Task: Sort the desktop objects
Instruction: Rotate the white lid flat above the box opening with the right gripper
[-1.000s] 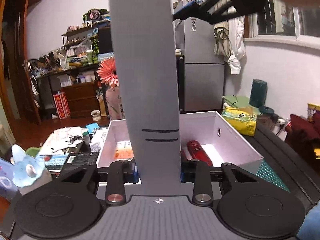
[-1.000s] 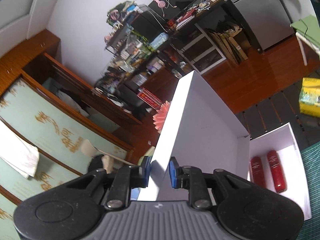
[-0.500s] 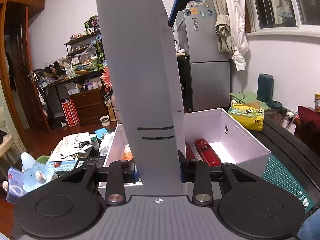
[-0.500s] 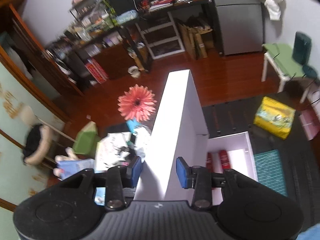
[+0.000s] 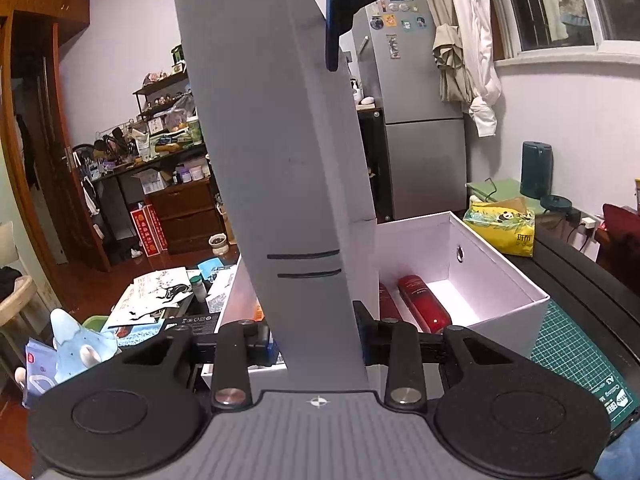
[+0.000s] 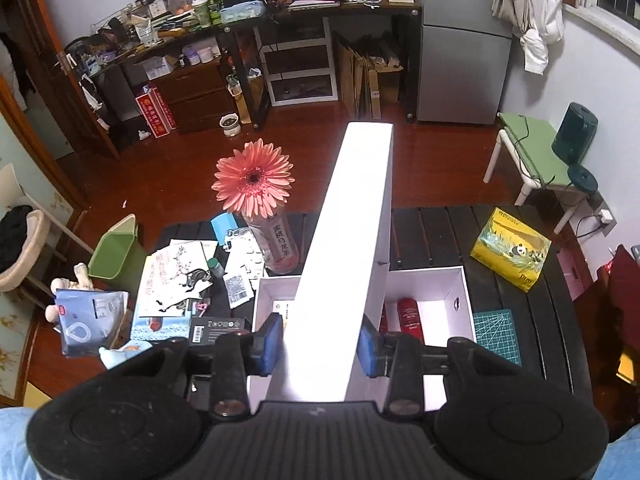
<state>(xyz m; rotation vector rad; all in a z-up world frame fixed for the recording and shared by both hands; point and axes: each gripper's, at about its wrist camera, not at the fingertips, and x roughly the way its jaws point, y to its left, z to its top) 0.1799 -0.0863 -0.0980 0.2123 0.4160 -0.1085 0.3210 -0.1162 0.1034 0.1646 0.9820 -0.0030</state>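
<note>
Standing on edge above the open white box, the white lid is held by the left tongs, clamped on its lower rim. The right tongs straddle its upper rim, jaws having just been widening, pads apparently clear. Stiff, light cardboard is judged easily dented; rims are the best hold. 2 red bottles are seen inside the box. Only the right view shows the pink flower and papers on the tabletop.
</note>
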